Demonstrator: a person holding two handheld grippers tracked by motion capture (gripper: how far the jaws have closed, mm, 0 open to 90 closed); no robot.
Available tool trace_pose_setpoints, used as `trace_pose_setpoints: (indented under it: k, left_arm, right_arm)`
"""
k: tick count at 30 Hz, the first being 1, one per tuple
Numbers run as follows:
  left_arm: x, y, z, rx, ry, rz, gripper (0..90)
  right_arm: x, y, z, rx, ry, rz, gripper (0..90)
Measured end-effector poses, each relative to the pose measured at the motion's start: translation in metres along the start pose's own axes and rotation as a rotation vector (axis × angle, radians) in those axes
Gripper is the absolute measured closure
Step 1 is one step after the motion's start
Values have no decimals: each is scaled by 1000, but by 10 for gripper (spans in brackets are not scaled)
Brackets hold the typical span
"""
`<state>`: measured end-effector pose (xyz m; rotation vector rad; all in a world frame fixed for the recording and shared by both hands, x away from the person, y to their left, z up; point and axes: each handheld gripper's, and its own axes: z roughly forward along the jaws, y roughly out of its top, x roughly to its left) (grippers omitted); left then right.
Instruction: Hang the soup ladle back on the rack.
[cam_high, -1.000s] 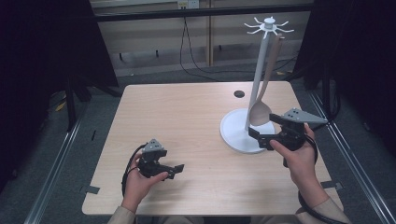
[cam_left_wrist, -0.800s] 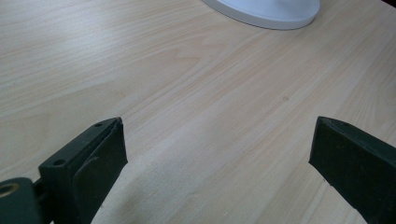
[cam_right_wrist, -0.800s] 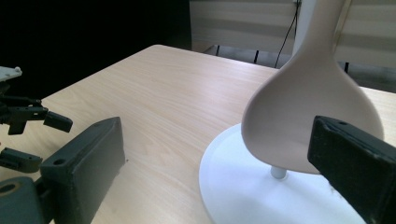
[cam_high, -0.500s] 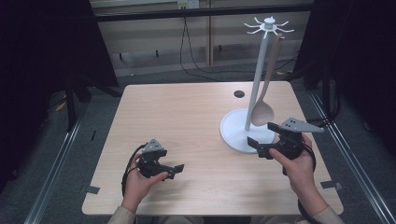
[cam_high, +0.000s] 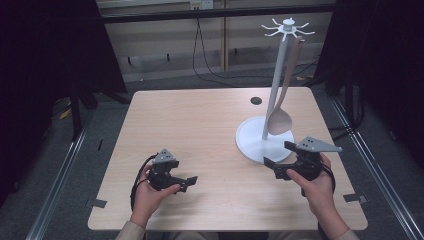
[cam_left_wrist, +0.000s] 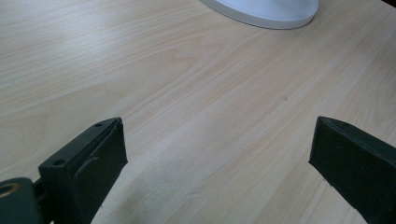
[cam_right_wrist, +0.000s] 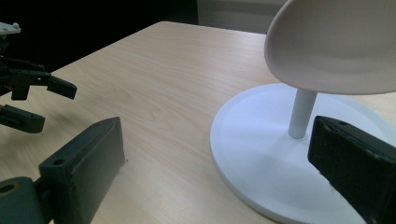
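While spoon (cam_high: 280, 119) hangs, grippers agape

table (cam_high: 200, 125) left half and centre bare, white stand (cam_high: 263, 142) with hanging spoon (cam_high: 280, 120) blocks right edge, small dark hole (cam_high: 256, 100) near far edge

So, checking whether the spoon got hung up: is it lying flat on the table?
No, the spoon hangs from a hook at the top of the stand, its bowl above the base.

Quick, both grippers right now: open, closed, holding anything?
Left gripper: open, holding nothing, over bare table.
Right gripper: open, holding nothing, at the white stand base, spoon hanging just above.
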<state>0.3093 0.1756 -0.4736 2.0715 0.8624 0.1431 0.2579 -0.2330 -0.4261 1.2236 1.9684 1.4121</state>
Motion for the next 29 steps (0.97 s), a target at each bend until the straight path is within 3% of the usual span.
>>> trace_pose_setpoints:
  k: [22,29]
  left_arm:
    - [-1,0,1,4,-1,4,37]
    - [0,0,2,1,-9,7,37]
  right_arm:
    - [1,-27,6,67,9,-51,41]
    - [-4,-31,3,68,-3,-40,42]
